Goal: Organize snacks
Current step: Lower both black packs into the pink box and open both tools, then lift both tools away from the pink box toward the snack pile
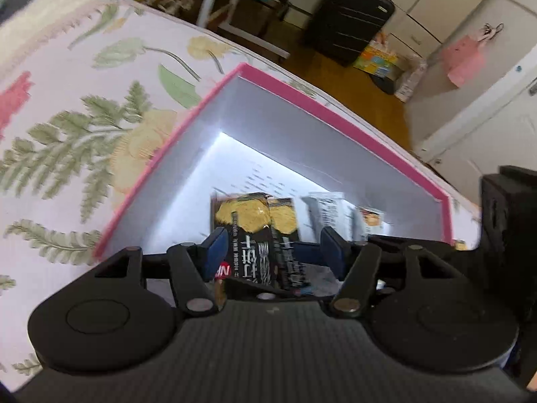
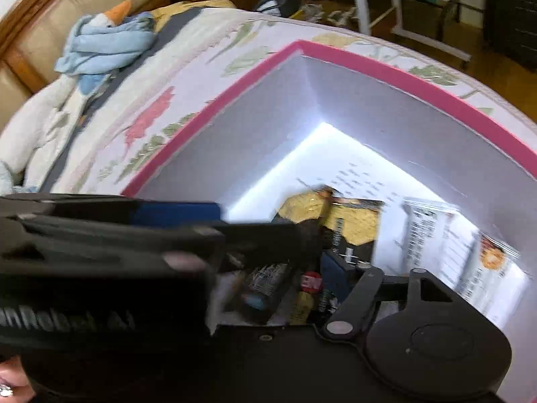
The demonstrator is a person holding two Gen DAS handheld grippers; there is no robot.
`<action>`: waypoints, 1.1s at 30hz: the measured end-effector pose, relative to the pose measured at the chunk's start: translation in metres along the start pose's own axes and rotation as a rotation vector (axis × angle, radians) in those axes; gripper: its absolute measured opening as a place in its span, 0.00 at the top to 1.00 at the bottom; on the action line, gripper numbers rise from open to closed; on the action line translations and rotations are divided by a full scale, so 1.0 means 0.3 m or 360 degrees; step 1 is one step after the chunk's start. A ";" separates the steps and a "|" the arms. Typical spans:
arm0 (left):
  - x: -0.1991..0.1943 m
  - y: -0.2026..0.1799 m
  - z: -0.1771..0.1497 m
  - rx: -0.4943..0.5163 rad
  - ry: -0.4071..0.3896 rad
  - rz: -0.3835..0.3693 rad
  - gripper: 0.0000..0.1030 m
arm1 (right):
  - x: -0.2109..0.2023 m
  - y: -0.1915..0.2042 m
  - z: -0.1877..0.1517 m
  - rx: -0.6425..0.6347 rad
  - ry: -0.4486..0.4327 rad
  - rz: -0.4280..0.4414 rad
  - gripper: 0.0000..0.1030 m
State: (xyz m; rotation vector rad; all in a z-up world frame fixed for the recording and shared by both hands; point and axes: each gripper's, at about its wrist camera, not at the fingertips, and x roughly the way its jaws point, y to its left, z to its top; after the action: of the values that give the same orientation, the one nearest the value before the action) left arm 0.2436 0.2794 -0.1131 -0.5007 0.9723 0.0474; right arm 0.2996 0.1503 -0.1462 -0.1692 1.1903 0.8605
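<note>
**Both grippers over the pink box, black snack packs between the fingers**

The left gripper [image 1: 272,245] points down into a pink-rimmed box [image 1: 188,124] with grey inner walls. Its blue pads [image 1: 214,248] stand apart, and two black snack packs [image 1: 258,235] printed with golden biscuits lie between them, running from 6 o'clock up toward 12. The pack edge meets the left pad; a clear gap separates the packs from the right pad, so the jaws are not pressing on them. The packs' lower ends vanish behind the gripper body.

At 2 o'clock from the packs lie white snack packs [image 1: 330,208], blurred and partly cut off by the right finger. At 3 o'clock a black block fills the frame edge; it appears to be the other gripper, but that is unclear.

In the right wrist view the right gripper [image 2: 288,265] has only its right finger showing; the left side is covered by the blurred black body of the left gripper [image 2: 110,252] crossing from 9 o'clock. The black packs [image 2: 349,228] sit beside its blue pad [image 2: 335,275], but whether it grips them cannot be told. White packs [image 2: 433,231] lie at 3 o'clock on the box floor.

The box [image 2: 419,84] rests on a bed with a flowered cover [image 1: 84,107]. At 11 o'clock a blue soft toy [image 2: 107,43] lies crumpled. Across the room stands a black suitcase [image 1: 352,23].
</note>
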 end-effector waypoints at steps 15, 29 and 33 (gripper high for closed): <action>-0.292 -0.194 -0.088 0.0293 -0.0013 -0.0138 0.39 | -0.581 -0.010 -0.236 -0.0035 -0.0331 -0.0322 0.26; -0.332 -0.582 -0.245 0.0710 -0.0070 -0.0153 0.32 | -0.844 -0.221 -0.588 0.0230 -0.0542 -0.0491 0.37; -0.271 -0.661 -0.305 0.0746 -0.0053 -0.0168 0.36 | -0.817 -0.305 -0.700 0.0365 -0.0639 -0.0413 0.42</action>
State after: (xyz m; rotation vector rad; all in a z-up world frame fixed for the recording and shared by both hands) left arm 0.1771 0.0793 -0.0135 -0.1181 0.8871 -0.2617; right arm 0.1791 -0.1467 -0.0475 0.0367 0.8575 0.4946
